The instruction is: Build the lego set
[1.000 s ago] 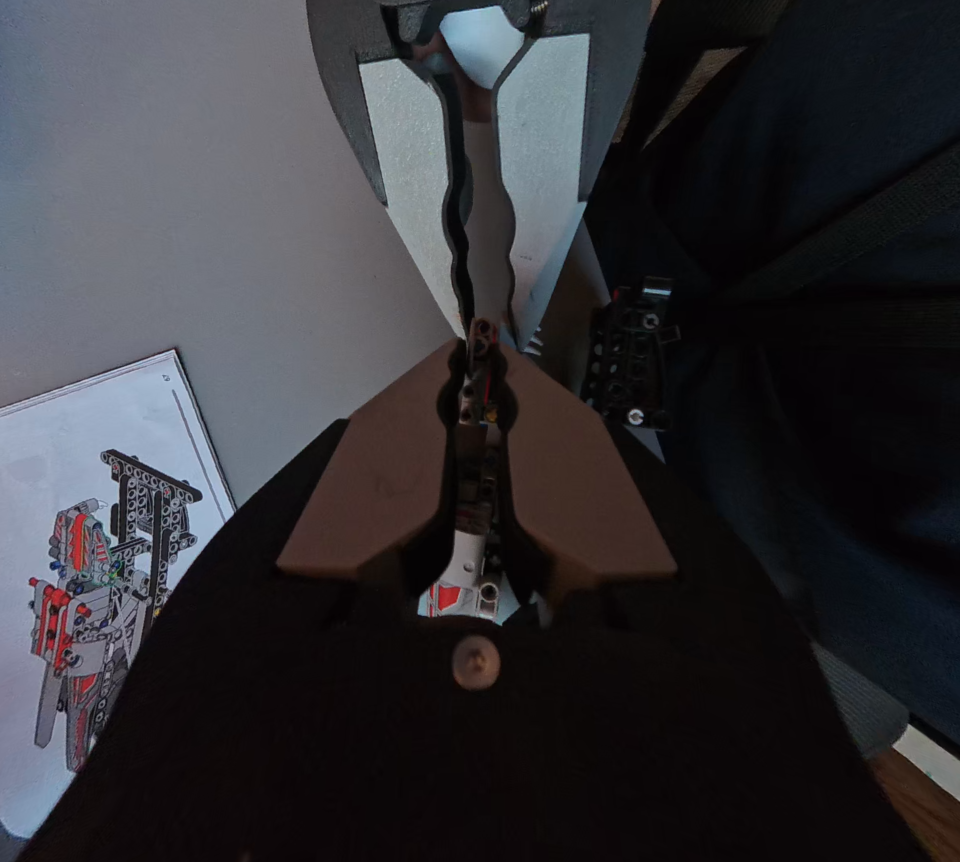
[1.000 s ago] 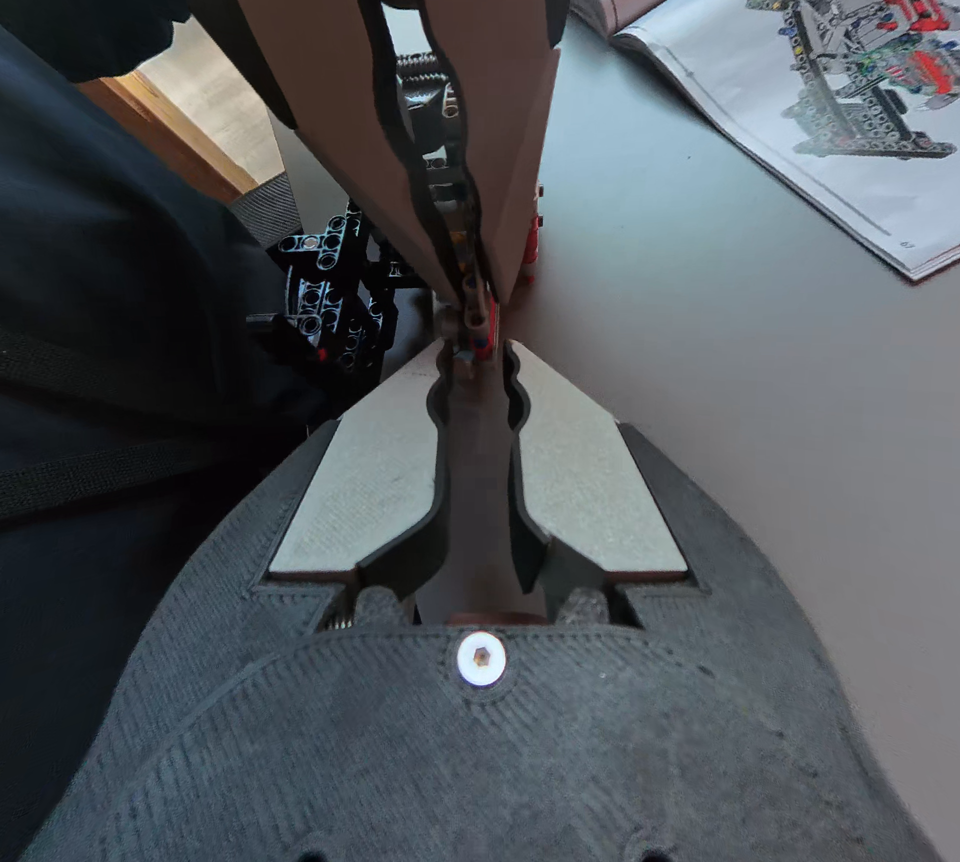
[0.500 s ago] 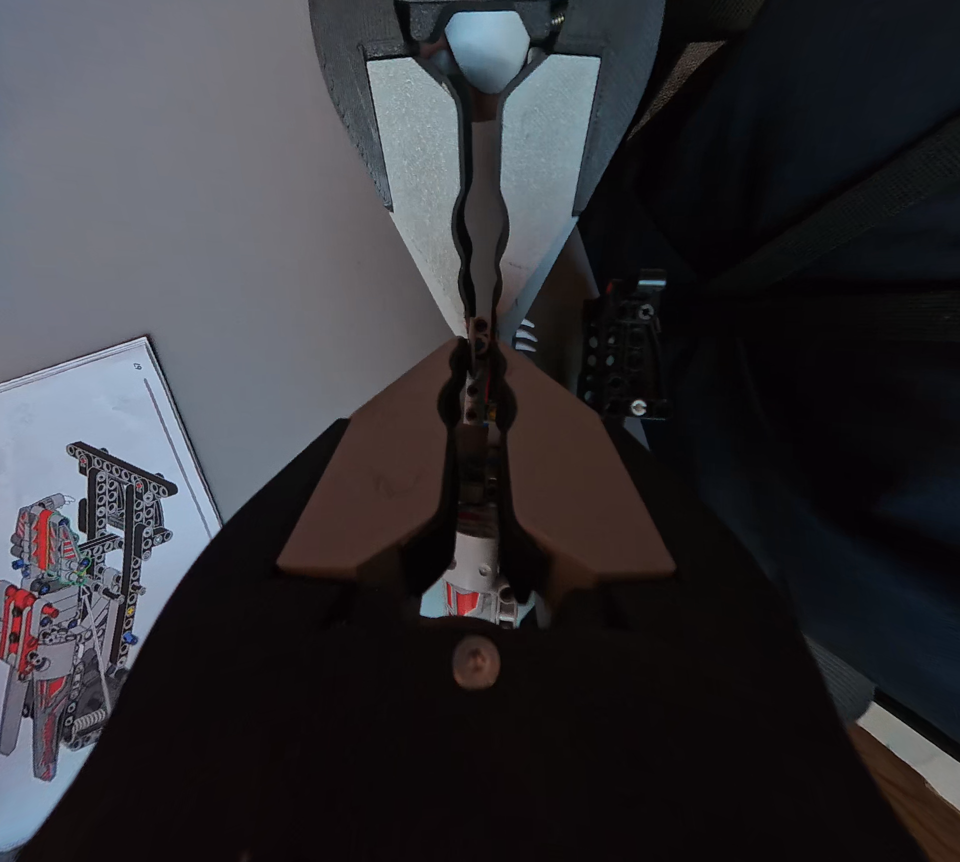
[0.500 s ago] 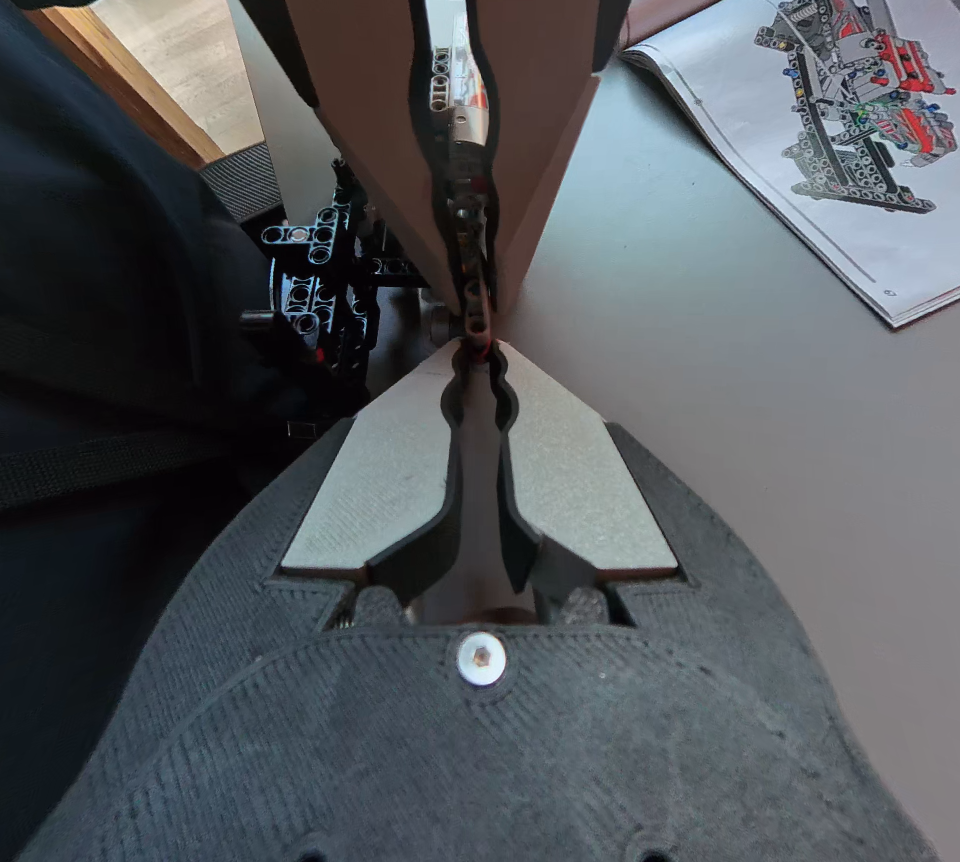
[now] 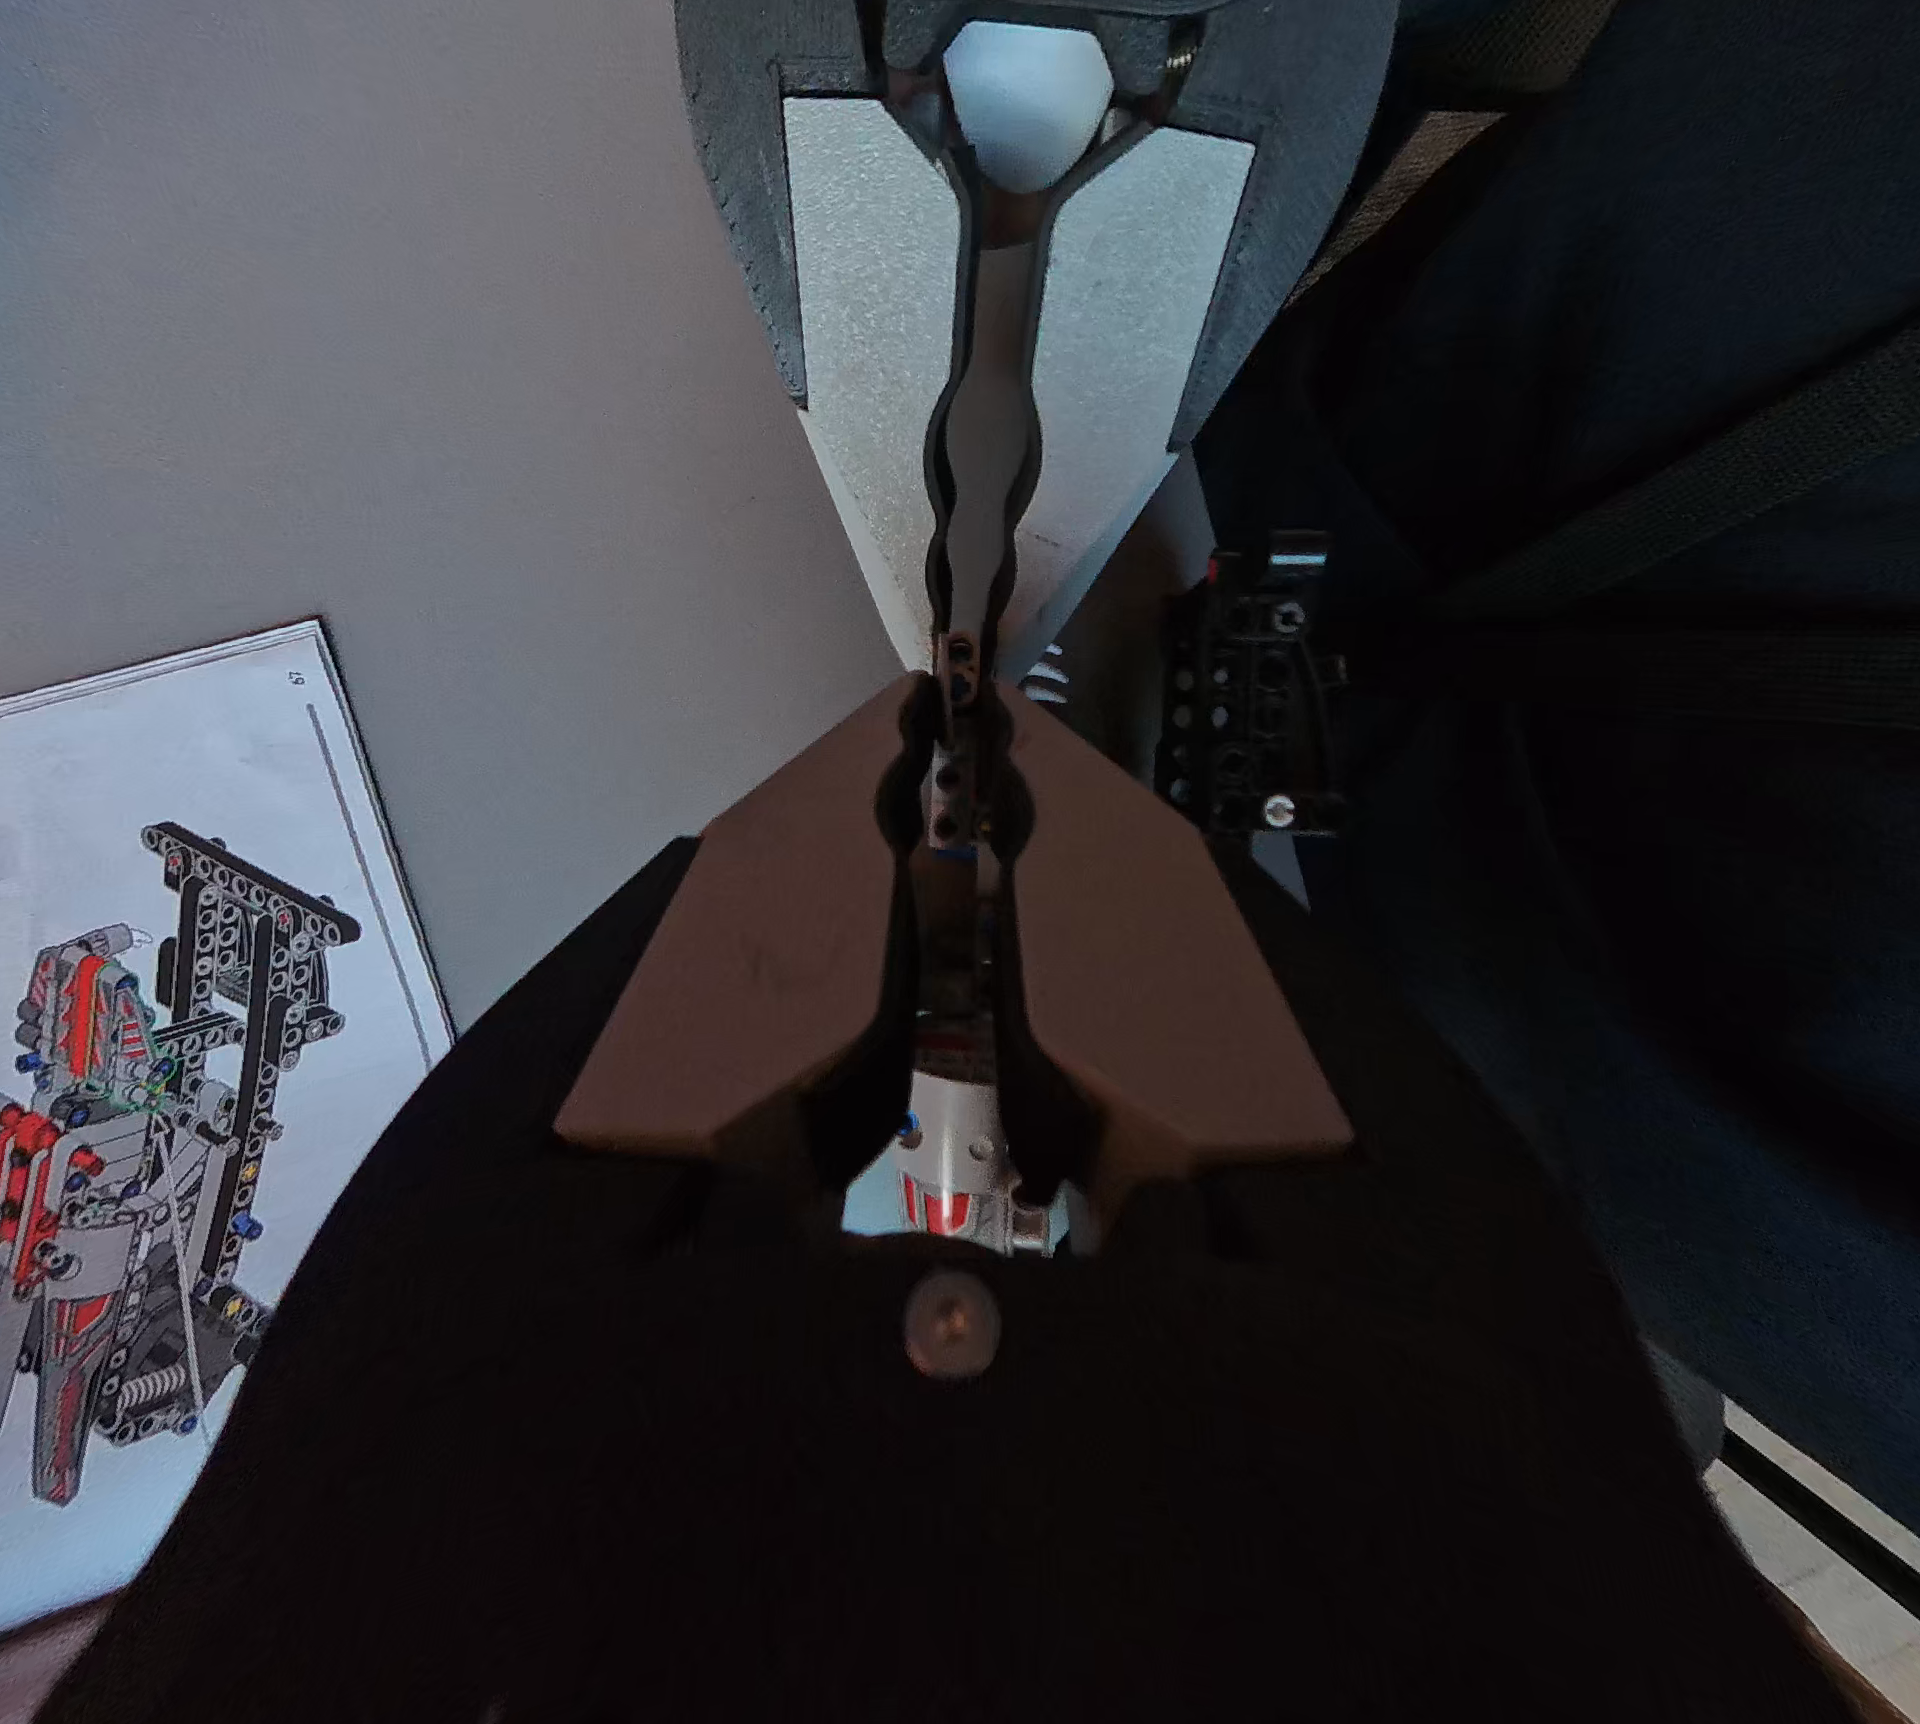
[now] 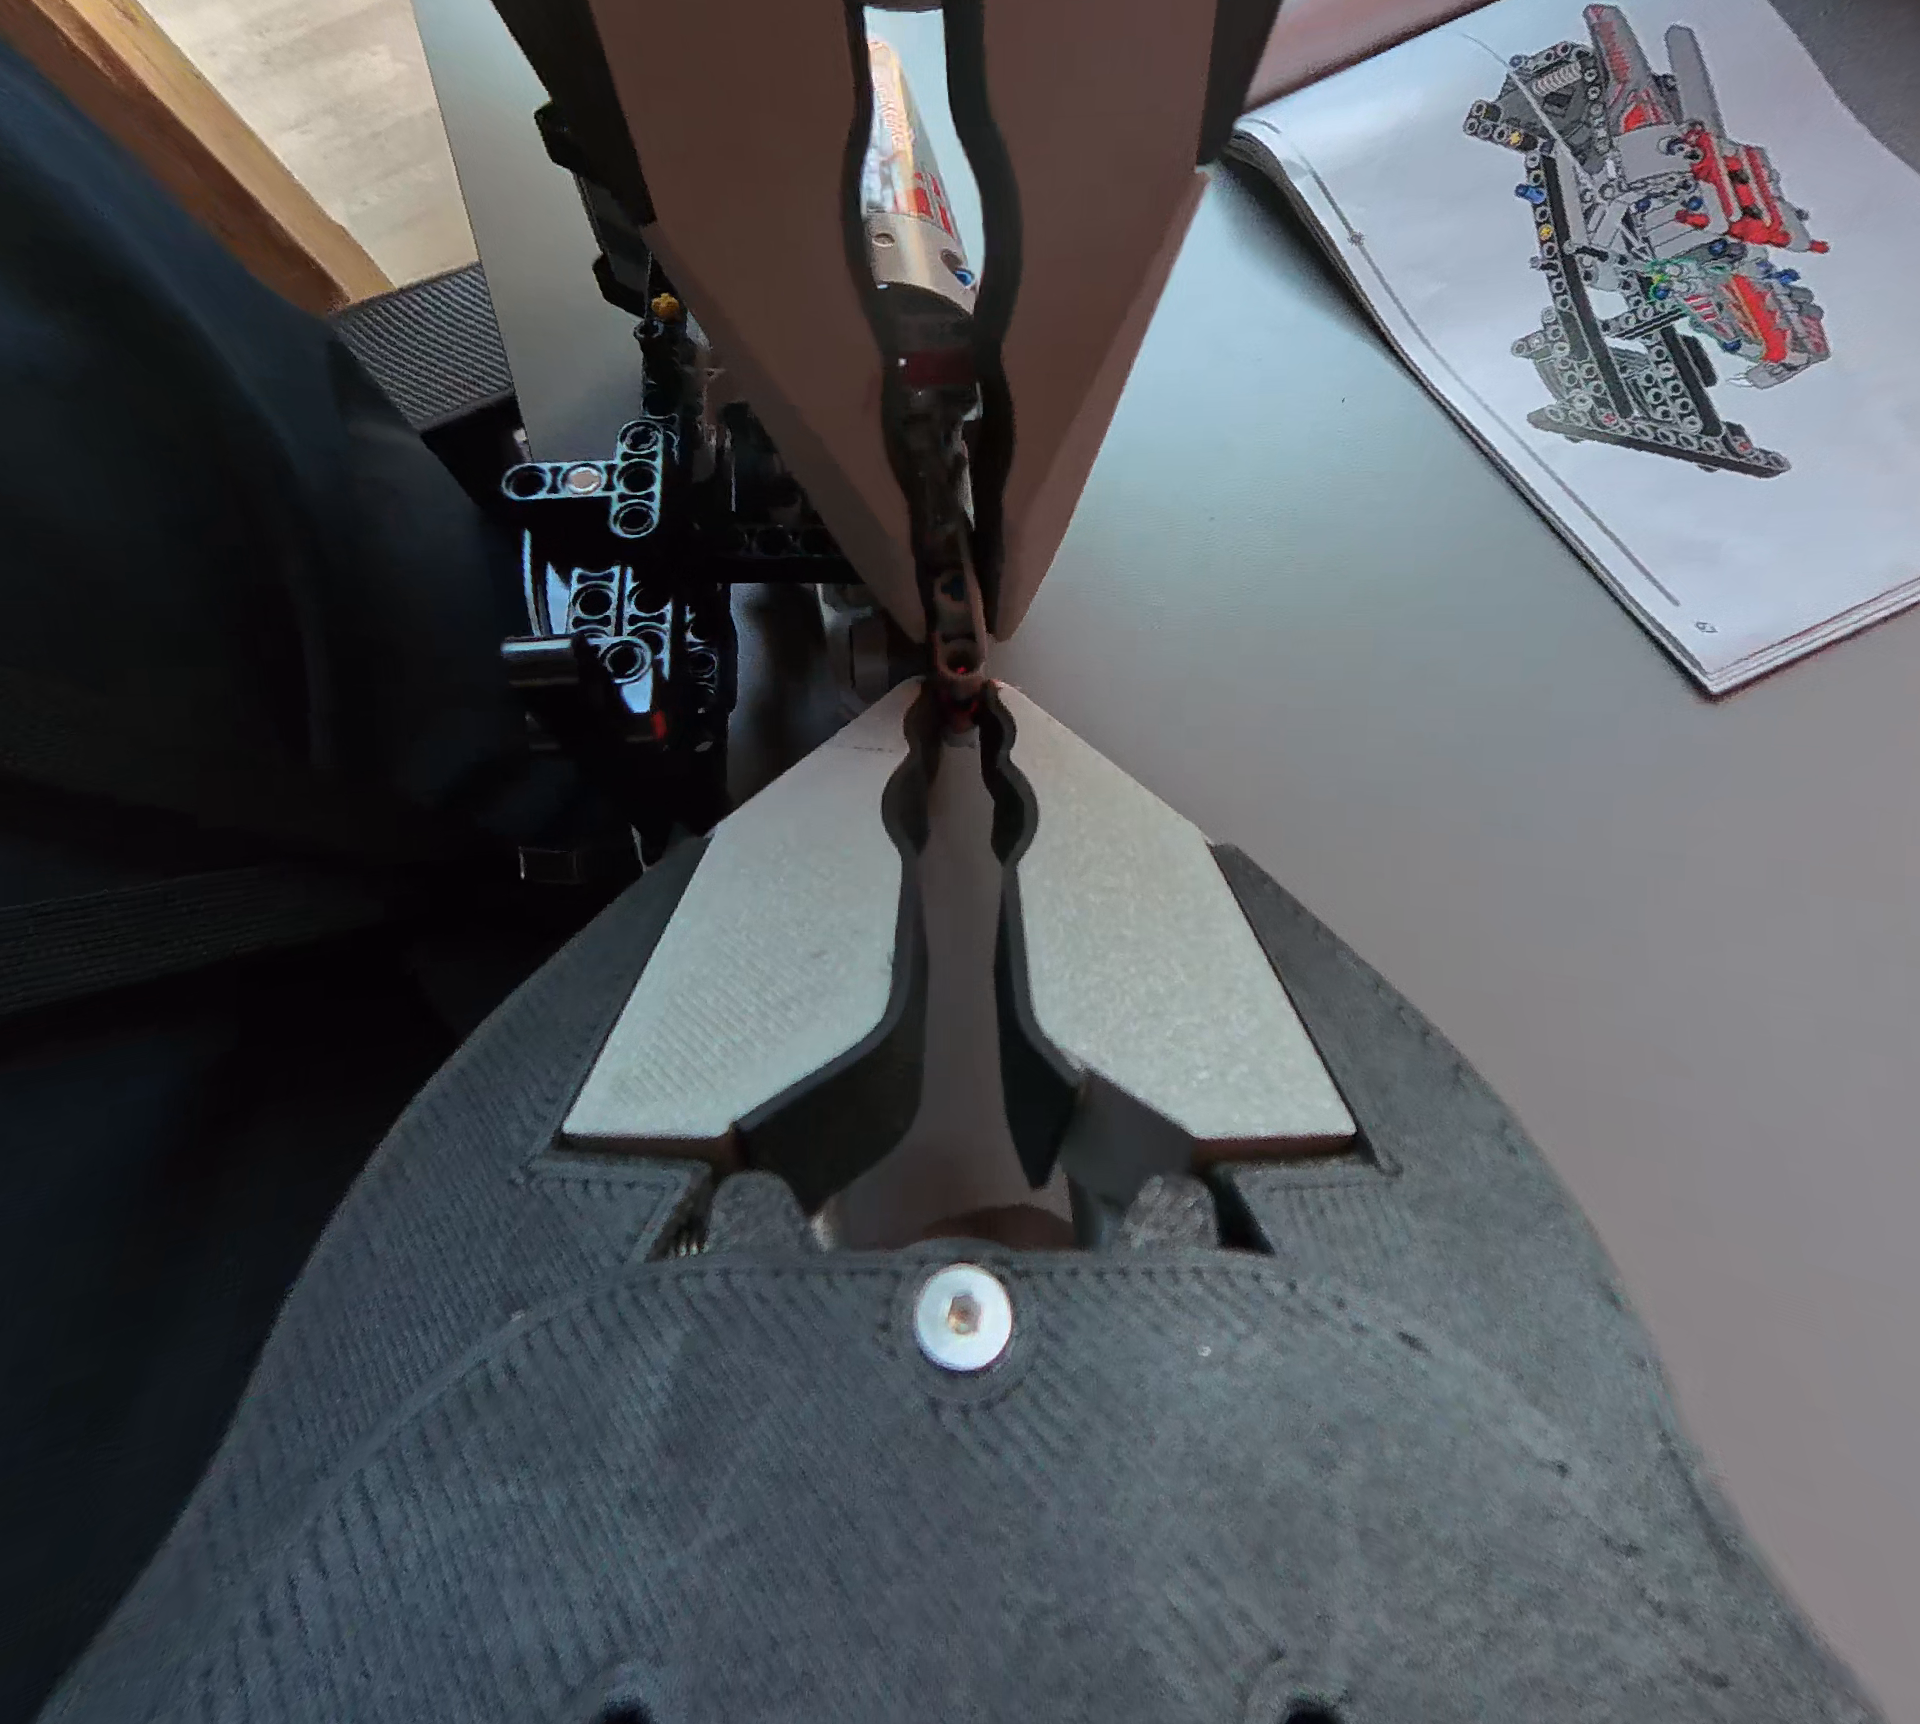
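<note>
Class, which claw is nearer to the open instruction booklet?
Left. The booklet lies just beside the left claw, on its left; from the right claw it lies well ahead, past the tips, rightward. Both grip the lego piece.

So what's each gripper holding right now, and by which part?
Left gripper clamps the lego subassembly along its length; right gripper pinches its dark end tip.

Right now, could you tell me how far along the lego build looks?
Partly built. A black beam frame stands assembled on the grey table. In hand: the left gripper is shut on a long grey-and-red sub-assembly, and the right gripper pinches its tip. Left: joining it to the frame, as the open instruction booklet pictures.
</note>
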### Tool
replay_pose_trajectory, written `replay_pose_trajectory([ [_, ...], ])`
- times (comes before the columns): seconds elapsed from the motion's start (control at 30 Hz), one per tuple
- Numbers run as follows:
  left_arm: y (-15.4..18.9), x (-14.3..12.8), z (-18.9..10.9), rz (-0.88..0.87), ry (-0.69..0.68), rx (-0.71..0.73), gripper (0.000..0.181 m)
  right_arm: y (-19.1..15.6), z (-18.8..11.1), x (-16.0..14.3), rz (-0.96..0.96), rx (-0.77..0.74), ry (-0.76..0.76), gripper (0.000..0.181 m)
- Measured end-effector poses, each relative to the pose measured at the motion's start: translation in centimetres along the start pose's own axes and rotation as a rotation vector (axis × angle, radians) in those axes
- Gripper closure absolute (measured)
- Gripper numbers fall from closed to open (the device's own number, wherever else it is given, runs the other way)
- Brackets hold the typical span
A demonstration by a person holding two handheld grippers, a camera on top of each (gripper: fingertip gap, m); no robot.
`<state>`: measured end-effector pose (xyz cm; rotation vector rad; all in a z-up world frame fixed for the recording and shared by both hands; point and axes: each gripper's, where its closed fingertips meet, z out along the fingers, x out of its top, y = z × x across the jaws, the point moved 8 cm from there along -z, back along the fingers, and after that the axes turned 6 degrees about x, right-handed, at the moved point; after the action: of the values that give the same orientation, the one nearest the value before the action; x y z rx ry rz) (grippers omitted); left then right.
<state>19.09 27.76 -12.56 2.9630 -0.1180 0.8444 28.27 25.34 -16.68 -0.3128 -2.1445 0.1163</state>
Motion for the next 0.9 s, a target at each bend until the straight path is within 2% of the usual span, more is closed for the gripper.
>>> replay_pose_trajectory([
  [0.03, 0.0, 0.0, -0.1, 0.0, -0.001, 0.001, 0.175, 0.0, 0.0, 0.0, 0.003, 0.004, 0.006, 0.177],
  [0.3, 0.4, 0.0, -0.2, -0.01, -0.001, -0.002, 0.175, 0.0, -2.8, 0.8, -0.007, 0.09, 0.148, 0.169],
  [0.4, 0.7, -0.3, 0.0, -0.02, -0.037, -0.007, 0.153, 0.1, -2.5, 1.2, -0.025, 0.104, 0.121, 0.164],
  [0.5, 0.8, -0.6, -0.5, -0.04, -0.026, 0.013, 0.147, 0.3, -2.3, 1.3, -0.041, 0.107, 0.087, 0.167],
  [0.6, 0.7, -0.9, -3.0, -0.079, 0.051, 0.057, 0.147, 0.6, -3.5, 1.4, -0.043, 0.081, 0.125, 0.166],
  [0.7, 0.7, -1.9, -6.6, -0.132, 0.165, 0.133, 0.142, 0.8, -4.9, 0.9, -0.007, 0.066, 0.17, 0.157],
  [0.8, 2.1, -3.9, -9.3, -0.183, 0.264, 0.173, 0.134, 0.9, -5.3, -0.4, 0.041, 0.049, 0.16, 0.149],
  [0.9, 3.8, -6.1, -10.3, -0.242, 0.317, 0.242, 0.131, 0.8, -4.8, -1.1, 0.07, 0.06, 0.139, 0.147],
])
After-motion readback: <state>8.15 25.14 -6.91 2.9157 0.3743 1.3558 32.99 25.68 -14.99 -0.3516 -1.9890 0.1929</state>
